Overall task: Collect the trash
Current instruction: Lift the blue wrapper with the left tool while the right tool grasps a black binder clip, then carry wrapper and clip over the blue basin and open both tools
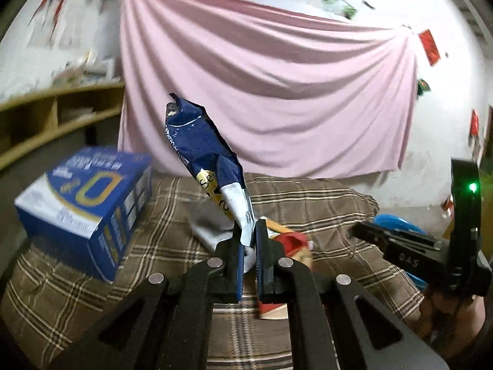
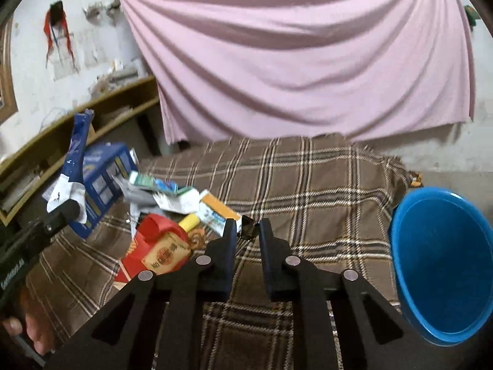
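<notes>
My left gripper (image 1: pixel 248 231) is shut on the white lower end of a crumpled blue snack wrapper (image 1: pixel 200 141), which stands up above the plaid blanket (image 1: pixel 308 203). In the right wrist view the same wrapper (image 2: pixel 75 154) hangs at the far left with the left gripper (image 2: pixel 72 208) below it. My right gripper (image 2: pixel 248 226) is shut on a small dark shiny scrap (image 2: pixel 250 231) pinched at its tips, above the blanket (image 2: pixel 308 185). From the left wrist view the right gripper (image 1: pixel 357 231) shows side-on at the right, with a hand behind it.
A heap of trash lies left of centre: a red packet (image 2: pixel 154 246), flattened cartons (image 2: pixel 172 197) and a yellow tube (image 2: pixel 189 222). A blue box (image 1: pixel 86 209) sits at the left. A blue basin (image 2: pixel 443 265) stands at the right edge. A pink sheet (image 2: pixel 292 61) hangs behind; wooden shelves (image 1: pixel 61 104) line the left wall.
</notes>
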`<state>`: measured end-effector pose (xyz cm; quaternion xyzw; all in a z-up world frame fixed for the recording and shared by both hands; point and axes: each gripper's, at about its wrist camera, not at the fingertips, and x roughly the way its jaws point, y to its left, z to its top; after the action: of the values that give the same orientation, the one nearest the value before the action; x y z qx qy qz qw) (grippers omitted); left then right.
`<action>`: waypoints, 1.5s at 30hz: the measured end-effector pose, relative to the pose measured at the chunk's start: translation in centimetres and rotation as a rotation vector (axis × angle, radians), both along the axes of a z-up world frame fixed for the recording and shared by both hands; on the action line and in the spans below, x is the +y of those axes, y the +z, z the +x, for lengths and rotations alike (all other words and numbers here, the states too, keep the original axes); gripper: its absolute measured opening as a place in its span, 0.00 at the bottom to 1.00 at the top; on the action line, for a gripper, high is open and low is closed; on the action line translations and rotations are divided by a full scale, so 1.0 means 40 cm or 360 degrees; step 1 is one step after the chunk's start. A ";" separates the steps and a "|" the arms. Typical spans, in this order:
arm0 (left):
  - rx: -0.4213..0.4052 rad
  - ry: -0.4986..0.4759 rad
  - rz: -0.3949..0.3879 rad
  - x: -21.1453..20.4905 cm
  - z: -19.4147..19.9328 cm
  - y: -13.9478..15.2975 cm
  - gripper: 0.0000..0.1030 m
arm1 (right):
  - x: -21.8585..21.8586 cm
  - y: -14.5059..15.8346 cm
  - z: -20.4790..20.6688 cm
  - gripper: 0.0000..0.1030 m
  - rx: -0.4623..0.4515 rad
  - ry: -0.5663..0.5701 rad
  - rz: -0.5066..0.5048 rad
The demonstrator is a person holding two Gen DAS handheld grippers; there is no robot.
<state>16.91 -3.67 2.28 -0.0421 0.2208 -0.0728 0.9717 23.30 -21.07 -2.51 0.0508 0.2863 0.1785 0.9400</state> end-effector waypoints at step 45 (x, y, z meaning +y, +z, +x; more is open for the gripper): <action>0.0026 -0.0163 0.0028 -0.140 0.055 -0.003 0.04 | -0.100 0.072 -0.050 0.25 -0.0397 0.0020 0.0142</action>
<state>19.11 -9.26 2.17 -0.0228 0.2312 -0.1200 0.9652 21.31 -25.09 0.39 0.0681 0.1594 0.2019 0.9639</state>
